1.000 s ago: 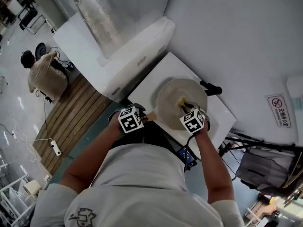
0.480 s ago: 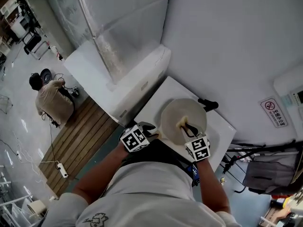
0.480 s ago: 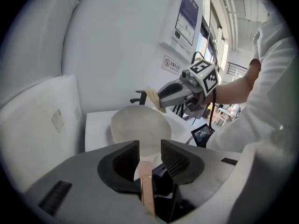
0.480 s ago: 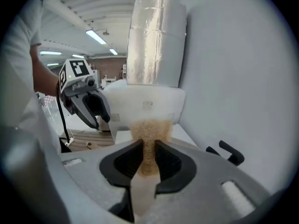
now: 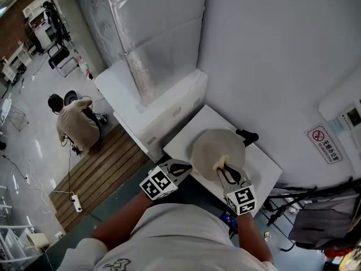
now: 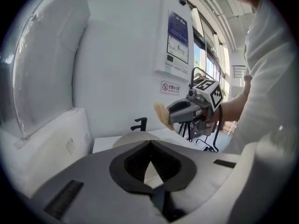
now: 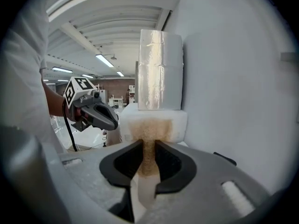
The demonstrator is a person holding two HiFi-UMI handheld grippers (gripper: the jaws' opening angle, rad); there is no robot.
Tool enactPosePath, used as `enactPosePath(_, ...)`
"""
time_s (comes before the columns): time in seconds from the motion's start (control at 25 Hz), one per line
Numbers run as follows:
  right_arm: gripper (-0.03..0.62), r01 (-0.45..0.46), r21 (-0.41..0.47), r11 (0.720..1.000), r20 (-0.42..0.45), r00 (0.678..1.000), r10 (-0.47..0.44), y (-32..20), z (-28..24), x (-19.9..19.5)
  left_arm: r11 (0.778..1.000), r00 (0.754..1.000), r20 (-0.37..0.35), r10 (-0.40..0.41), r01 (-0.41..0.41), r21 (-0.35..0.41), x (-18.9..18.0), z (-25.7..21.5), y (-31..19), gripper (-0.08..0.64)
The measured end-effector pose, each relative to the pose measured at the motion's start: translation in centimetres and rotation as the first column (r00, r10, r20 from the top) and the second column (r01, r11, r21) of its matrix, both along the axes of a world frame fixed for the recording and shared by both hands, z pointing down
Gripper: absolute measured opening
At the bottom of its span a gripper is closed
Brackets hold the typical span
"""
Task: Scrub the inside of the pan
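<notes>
Head view: round beige pan w/ black handle [image 5: 217, 150] is sitting on the white table [image 5: 183, 135]. Right tongs [image 5: 225, 173] are hanging over its near rim, gripping a tan sponge [image 5: 220, 162]. Left tongs [image 5: 184, 168] are hovering just off the pan's left edge.

Left gripper view: jaws have just been closing, tips meeting, nothing btwn them.

Right gripper view: pads are pinching the sponge.

Sponge is looking clear of the pan, so prob. no scrubbing is happening right now. Done or paused, can't tell; pan inside is showing no obvious dirt.
</notes>
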State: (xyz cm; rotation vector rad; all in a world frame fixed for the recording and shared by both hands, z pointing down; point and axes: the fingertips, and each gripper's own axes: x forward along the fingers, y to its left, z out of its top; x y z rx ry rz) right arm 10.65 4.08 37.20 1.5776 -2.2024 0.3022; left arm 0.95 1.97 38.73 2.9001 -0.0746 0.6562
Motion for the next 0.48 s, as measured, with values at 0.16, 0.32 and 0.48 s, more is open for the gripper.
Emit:
enactPosePath(0.16,0.080,0.066,0.053,0.996,0.034,0.997,-0.068,3.2,-2.1,0.0,0.999,0.998,-0.021,-0.054,0.054,-0.001,0.4,-1.3,4.1,0.000)
enactPosePath(0.32,0.078,0.103,0.092,0.990,0.083,0.990,-0.111,7.3,-3.3,0.2,0.994,0.994,-0.040,-0.106,0.106,-0.009,0.7,-2.0,8.5,-0.002)
enactPosePath(0.48,0.078,0.155,0.112,0.982,0.104,0.981,-0.167,11.8,-3.6,-0.2,0.988,0.986,-0.060,-0.156,0.156,-0.012,0.3,-2.8,13.4,-0.002)
